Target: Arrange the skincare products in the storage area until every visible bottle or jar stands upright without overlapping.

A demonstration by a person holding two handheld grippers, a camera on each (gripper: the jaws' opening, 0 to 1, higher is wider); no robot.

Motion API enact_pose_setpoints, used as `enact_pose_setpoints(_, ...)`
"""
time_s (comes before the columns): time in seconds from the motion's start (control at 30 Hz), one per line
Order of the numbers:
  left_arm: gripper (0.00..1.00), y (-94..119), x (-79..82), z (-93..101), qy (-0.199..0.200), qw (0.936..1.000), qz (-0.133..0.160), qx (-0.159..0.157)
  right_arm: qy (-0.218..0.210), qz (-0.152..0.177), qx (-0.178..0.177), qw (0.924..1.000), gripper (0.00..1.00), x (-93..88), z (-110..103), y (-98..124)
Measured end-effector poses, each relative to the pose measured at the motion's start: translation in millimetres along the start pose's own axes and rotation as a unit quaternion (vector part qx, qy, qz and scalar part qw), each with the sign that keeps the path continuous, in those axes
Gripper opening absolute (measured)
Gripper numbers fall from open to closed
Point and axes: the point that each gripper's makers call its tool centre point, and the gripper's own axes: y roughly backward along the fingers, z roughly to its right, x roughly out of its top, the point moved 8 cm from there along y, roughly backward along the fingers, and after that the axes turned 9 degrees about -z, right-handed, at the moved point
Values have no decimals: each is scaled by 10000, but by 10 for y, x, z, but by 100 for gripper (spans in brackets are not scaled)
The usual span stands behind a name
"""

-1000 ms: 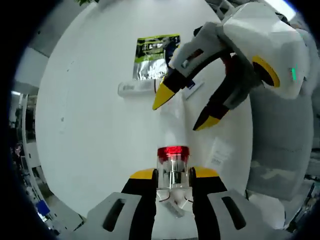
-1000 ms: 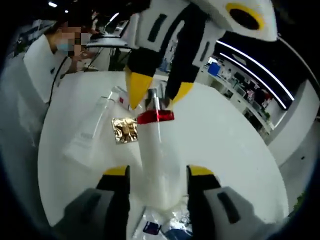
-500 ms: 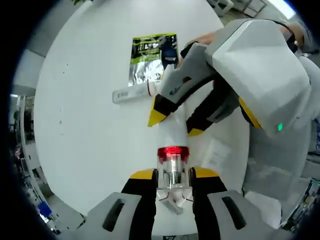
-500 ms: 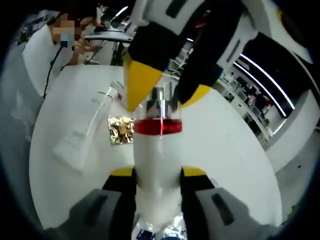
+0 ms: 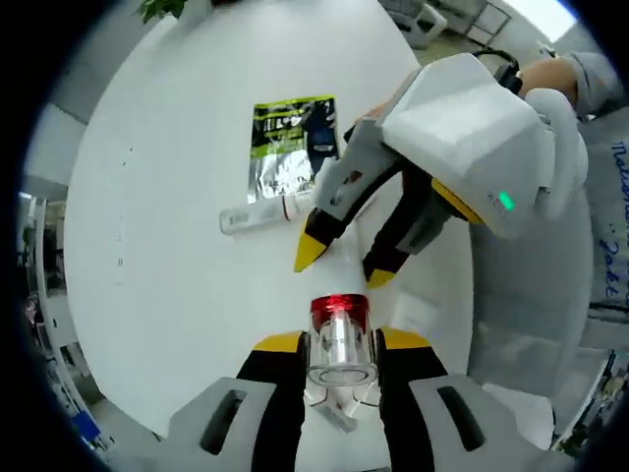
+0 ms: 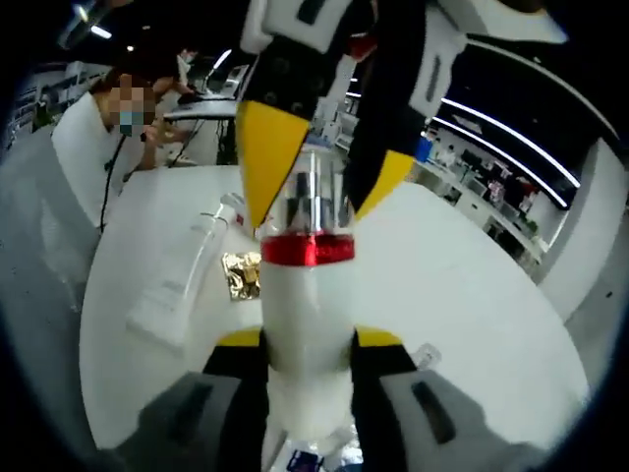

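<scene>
— Holding what, on your left?
— Your left gripper (image 5: 339,346) is clamped on the clear cap (image 5: 341,344) of the white bottle with a red band (image 6: 306,324).
— And your right?
— Your right gripper (image 6: 307,344) is closed round the bottle's white body, above the round white table (image 5: 177,246). A green-and-silver sachet (image 5: 286,147) and white tube (image 5: 260,213) lie flat beyond.

Bottle (image 6: 307,324) sat between both grippers' jaws, cap end in the left gripper (image 5: 339,346), body in the right gripper (image 6: 307,344). On the tabletop (image 5: 177,197) beyond: a tube (image 5: 260,213), a sachet (image 5: 287,147) just behind it (edges nearly touching).
</scene>
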Motion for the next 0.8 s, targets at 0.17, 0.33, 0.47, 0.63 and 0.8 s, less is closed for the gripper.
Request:
enact_pose_setpoints(0.17, 26, 137, 69, 12, -204, 9973, 697, -68, -207, 280, 125, 9993, 30, 25, 59, 128)
enact_pose_setpoints(0.33, 33, 176, 97, 22, -258, 9960, 854, -7, -500, 582, 213, 9968, 30, 125, 153, 289)
enact_pose_setpoints(0.47, 40, 258, 123, 16, -195, 9916, 1281, 42, -572, 631, 211, 9961, 30, 83, 168, 381)
enact_pose_setpoints(0.63, 43, 322, 120, -24, 41, 9817, 1903, 97, -790, 655, 183, 9946, 30, -40, 170, 491)
enact_pose_setpoints(0.8, 42, 366, 164, 18, 215, 9663, 2563, 59, -1075, 741, 159, 9913, 30, -142, 189, 617)
